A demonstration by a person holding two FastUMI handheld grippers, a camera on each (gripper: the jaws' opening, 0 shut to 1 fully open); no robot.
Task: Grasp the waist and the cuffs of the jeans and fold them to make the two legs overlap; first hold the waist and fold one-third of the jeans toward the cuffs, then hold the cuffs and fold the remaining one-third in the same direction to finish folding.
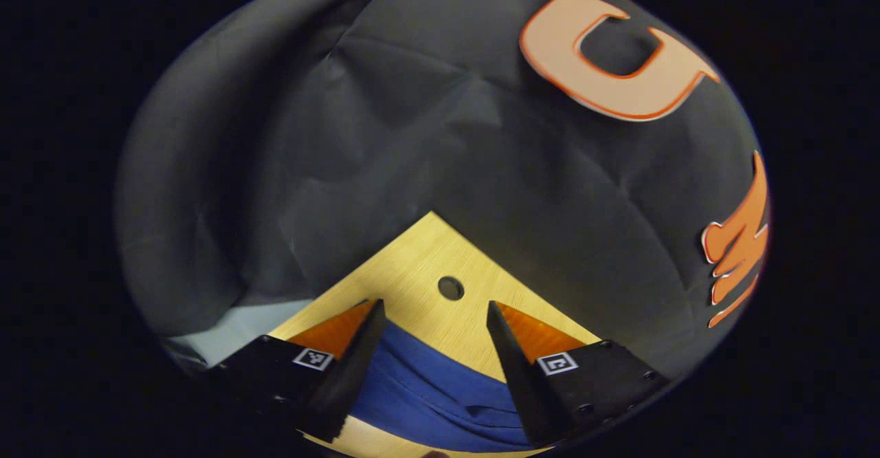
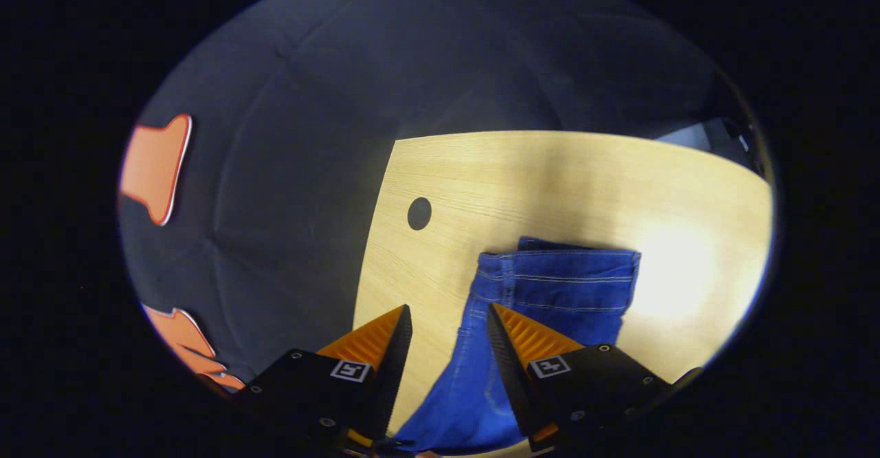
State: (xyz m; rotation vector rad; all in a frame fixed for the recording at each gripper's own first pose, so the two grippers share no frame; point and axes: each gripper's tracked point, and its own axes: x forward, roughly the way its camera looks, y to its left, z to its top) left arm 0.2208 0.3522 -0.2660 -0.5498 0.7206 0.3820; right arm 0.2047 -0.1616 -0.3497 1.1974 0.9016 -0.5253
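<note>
In the left gripper view, the left tongs (image 1: 434,307) hang with their fingers spread apart and nothing between them. Blue jeans (image 1: 440,393) lie on the light wooden counter (image 1: 419,265) below the gap, at 6 o'clock in the view, and the cloth bunches in soft folds between the two fingers without being pinched. A round hole (image 1: 450,288) in the counter sits just beyond the fingertips at 12 o'clock from the gap. The counter's corner points toward the black booth wall (image 1: 412,135), which is close on both sides, so little bare counter remains ahead.

In the right gripper view, the right tongs (image 2: 448,310) are also released, jaws apart. The jeans (image 2: 550,286) run from between the fingers up toward 1 o'clock and end in a stitched hem edge that lies flat on the counter (image 2: 584,176). The cloth passes under the gap, but whether either finger touches it cannot be told. The same kind of hole (image 2: 419,213) lies at 11 o'clock. The counter's edge runs along the wall (image 2: 289,169) at 9 o'clock; open counter spreads from 12 to 3 o'clock.
</note>
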